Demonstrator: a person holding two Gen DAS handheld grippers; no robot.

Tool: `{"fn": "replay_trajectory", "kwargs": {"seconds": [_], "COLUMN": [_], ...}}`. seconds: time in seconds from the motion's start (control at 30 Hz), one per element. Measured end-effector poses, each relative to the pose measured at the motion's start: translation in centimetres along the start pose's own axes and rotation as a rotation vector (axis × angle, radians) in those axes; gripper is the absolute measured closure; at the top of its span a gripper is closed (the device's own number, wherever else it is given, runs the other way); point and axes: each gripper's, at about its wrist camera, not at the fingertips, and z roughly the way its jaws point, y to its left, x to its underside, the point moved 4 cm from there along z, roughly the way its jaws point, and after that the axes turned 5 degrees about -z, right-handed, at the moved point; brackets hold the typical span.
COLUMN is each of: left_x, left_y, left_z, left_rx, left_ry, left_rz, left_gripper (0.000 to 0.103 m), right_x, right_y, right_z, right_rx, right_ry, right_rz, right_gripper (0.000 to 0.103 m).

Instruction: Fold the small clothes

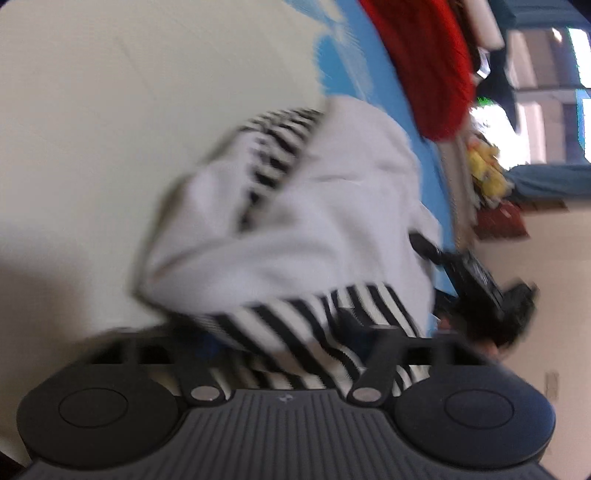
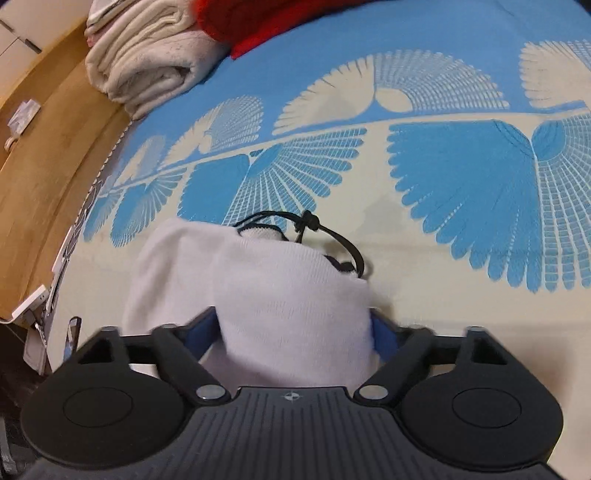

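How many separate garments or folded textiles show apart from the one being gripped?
2: a folded cream towel at the blue patterned bedspread's far-left edge, and a red knit beside it. More may be hidden.

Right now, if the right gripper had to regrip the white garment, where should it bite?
Probably the near folded edge of the white garment, where the right gripper already straddles it. Come in low from the near side: the black cord lies at the far end, and the cloth bunches thick here.
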Motion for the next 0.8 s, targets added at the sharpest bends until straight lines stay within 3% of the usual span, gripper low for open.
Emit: {"fn": "replay_trajectory", "kwargs": {"seconds": [0.1, 0.23, 0.37, 0.5, 0.6, 0.8], "left_x": [-0.5, -3.3, -9.5, -17.0, -20.9, -22.4], "left_y": [-0.1, -1.9, -6.0, -13.4, -18.3, -26.5], "left_z": [0.2, 0.8, 2.8, 8.7, 13.9, 22.7], "left_rx": [-0.013, -0.058, -0.110, -0.206, -0.245, -0.234], "left_ry": [0.002, -0.042, -0.082, -0.134, -0.112, -0.058], "left_rz": [0.002, 0.063, 0.214, 0.455, 0.571, 0.787], "left_gripper": [0.062, 0.065, 0.066, 0.066, 0.067, 0.067], "right_x": [0.3, -0.2, -2.5, -2.9, -1.7, 1.8], "right_y": [0.3, -0.2, -1.8, -4.2, -5.8, -7.2], "right_z": [-0.8, -0.8, -0.5, -0.1, -0.6, -2.0], "right_rx": [-0.053, -0.048, 0.008, 0.071, 0.065, -0.020], "right_ry": [-0.029, -0.074, -0.189, -0.316, -0.386, -0.457], "right_rz": [-0.037, -0.035, 0.043, 0.164, 0.267, 0.347], "right_gripper": [0.054, 0.060, 0.062, 0.063, 0.063, 0.062]}}
